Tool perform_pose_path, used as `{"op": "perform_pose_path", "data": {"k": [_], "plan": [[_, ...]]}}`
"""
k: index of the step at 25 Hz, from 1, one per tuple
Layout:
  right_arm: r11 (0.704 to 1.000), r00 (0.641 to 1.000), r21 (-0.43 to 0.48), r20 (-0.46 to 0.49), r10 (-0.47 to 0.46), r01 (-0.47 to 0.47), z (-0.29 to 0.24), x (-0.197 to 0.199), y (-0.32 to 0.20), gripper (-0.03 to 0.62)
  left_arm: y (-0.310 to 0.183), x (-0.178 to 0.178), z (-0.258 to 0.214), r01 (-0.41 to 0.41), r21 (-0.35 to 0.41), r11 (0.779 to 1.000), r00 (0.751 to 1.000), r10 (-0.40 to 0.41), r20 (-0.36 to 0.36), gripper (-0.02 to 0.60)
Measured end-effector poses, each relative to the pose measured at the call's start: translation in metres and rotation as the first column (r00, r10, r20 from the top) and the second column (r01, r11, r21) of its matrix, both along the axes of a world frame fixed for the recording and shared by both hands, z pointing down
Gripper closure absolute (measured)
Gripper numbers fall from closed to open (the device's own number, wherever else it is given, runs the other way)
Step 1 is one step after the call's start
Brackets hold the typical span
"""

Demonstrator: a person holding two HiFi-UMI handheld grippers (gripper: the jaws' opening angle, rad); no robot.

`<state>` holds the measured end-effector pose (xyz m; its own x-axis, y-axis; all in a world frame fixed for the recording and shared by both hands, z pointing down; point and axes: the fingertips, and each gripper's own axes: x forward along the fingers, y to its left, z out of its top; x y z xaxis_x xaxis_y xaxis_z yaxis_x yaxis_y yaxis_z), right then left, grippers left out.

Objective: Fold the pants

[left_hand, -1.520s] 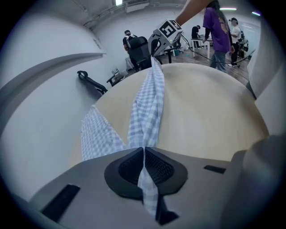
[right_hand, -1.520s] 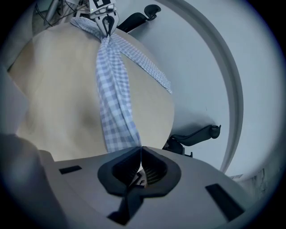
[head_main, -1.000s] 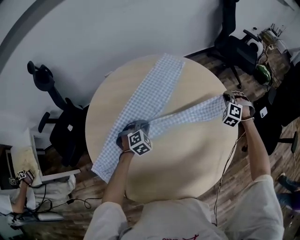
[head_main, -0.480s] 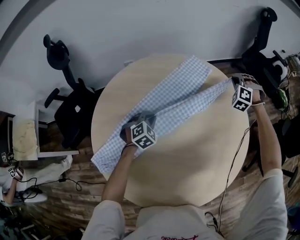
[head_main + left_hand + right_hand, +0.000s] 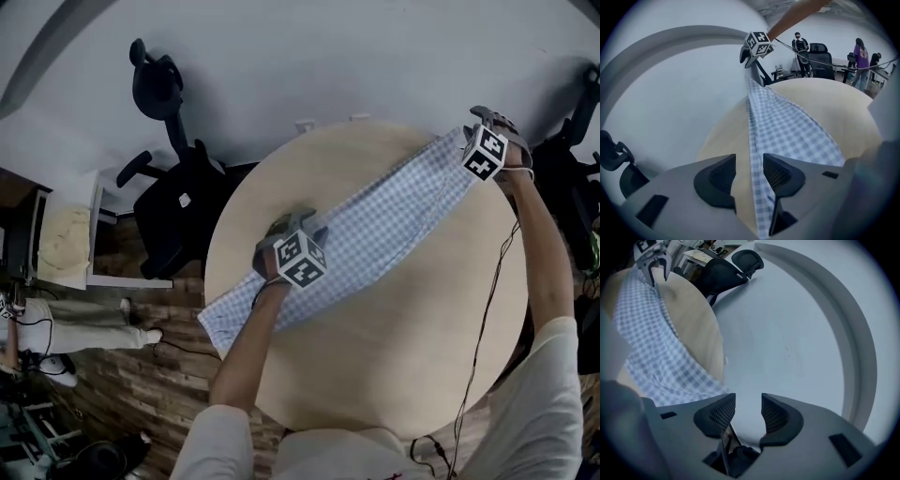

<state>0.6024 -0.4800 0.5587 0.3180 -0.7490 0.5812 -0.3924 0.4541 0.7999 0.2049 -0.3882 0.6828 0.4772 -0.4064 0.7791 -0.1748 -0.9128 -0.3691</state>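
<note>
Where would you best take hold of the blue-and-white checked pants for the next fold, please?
Probably the stacked leg ends of the blue-and-white checked pants, coming in from the rim of the round wooden table at the head view's upper right. The legs lie as one long strip, and that end reaches the rim, so both layers can be pinched together there.

The pants (image 5: 375,234) in front of me are blue and white checks. They lie long and flat, slanting across the round table (image 5: 394,347), one leg on top of the other. The near left end hangs over the edge.
</note>
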Motion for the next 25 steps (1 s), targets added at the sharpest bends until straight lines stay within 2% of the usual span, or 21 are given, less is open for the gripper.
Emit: {"op": "perform_pose_path", "data": {"k": [4,9,14,18,22,25], "plan": [[0.999,0.999,0.01,0.005,-0.037,0.037,0.021,-0.02,-0.001,0.418,0.009,-0.013,0.014,-0.013,0.018,1.0,0.999,0.012,0.052,0.404],[0.998,0.997,0.008,0.045,-0.065,0.065,0.033,-0.036,0.022,0.423,0.024,-0.026,0.025,0.014,-0.016,1.0,0.998,-0.013,0.058,0.405],[0.997,0.995,0.021,0.06,-0.078,0.077,0.022,-0.047,0.057,0.483,0.039,-0.036,0.012,0.029,-0.013,1.0,0.998,-0.028,0.052,0.405],[0.995,0.993,0.02,0.05,-0.103,0.103,0.013,-0.074,0.076,0.551,0.052,-0.053,-0.005,0.049,0.007,0.999,0.998,-0.049,0.033,0.407],[0.986,0.982,-0.003,0.09,-0.165,0.166,0.013,-0.128,0.082,0.565,0.069,-0.088,-0.019,0.117,0.027,0.993,0.993,-0.117,0.003,0.53],[0.981,0.972,-0.008,0.134,-0.192,0.195,0.016,-0.177,0.089,0.565,0.086,-0.122,-0.015,0.176,-0.011,0.984,0.984,-0.177,-0.025,0.546]]}}
